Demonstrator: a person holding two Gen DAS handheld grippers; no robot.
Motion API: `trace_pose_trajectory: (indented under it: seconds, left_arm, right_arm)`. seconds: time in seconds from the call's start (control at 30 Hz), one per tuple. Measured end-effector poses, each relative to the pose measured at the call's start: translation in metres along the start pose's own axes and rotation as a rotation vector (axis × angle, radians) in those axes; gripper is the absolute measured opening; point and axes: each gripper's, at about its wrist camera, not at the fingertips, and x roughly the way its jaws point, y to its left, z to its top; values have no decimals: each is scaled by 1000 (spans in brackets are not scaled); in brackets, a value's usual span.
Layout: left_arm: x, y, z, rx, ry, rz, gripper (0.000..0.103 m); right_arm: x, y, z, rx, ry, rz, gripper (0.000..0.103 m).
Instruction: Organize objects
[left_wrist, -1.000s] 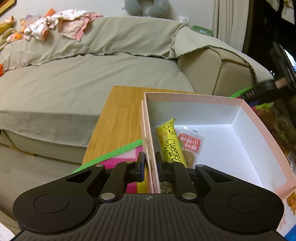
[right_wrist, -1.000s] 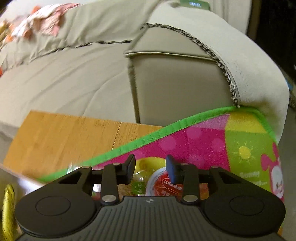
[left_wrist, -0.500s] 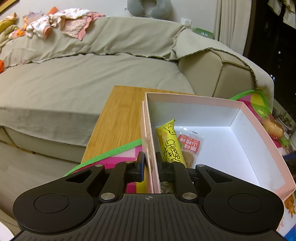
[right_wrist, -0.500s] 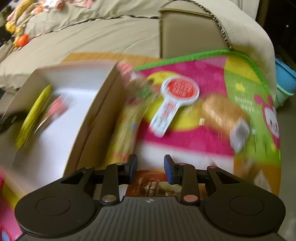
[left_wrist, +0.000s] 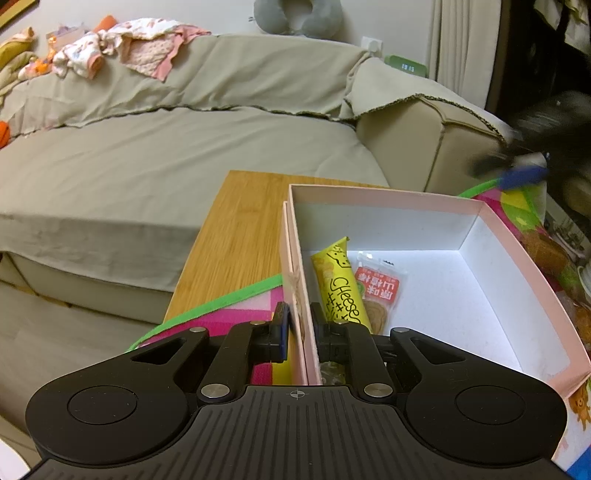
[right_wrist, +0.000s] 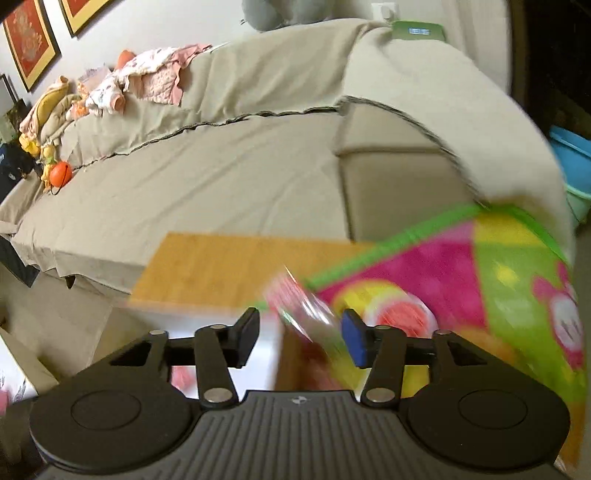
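My left gripper (left_wrist: 300, 332) is shut on the left wall of a pink box (left_wrist: 384, 194) with a white inside. In the box lie a yellow "Cheese" snack stick (left_wrist: 338, 284) and a red-labelled biscuit packet (left_wrist: 378, 291). My right gripper (right_wrist: 300, 338) is open, jaws wide apart, with a blurred red-and-green snack packet (right_wrist: 306, 317) between the fingers; I cannot tell if it touches them. The right gripper also shows blurred at the right edge of the left wrist view (left_wrist: 517, 166).
The box stands on a colourful play mat (right_wrist: 480, 277) over a wooden table (left_wrist: 240, 229). A round red-lidded item (right_wrist: 402, 314) lies on the mat. A beige sofa (left_wrist: 166, 147) is behind, its armrest (right_wrist: 406, 173) close to the mat. More snacks lie right of the box (left_wrist: 554, 254).
My right gripper has swung up and opened wider, with a snack packet now between its fingers. My left gripper has stayed clamped on the box wall.
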Motion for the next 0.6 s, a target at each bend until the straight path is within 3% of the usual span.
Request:
trace_pose_trajectory:
  seconds: [0.1,0.23,0.27,0.33,0.37,0.47,0.53,0.6]
  left_arm:
    - [0,0,0,4,-1,-1,14]
    - [0,1,0,2,0,-6,14]
    - [0,1,0,-1,0,-7,14]
    - [0,2,0,-7,1,-10,14]
    - [0,2,0,-9,1,-11,14]
    - [0,2,0,-14,0,-13,14]
    - [0,2,0,-12,-1,-14,14]
    - [1,3,0,-15,1,-16,14]
  right_arm:
    - [47,30,26,-65,32,-62,54]
    - [107,45,45,-95,143,-112,54]
    - [117,46,46,-106,175,-114,51]
    - [133,46,45,-129,241,-118,34]
    - [136,46,44,-142,262,-121,25]
    - [127,40,42,-167,247,-105,22]
    - [114,30,44,-153,218,-109,12]
    - [104,17,43,-130,206,-131,9]
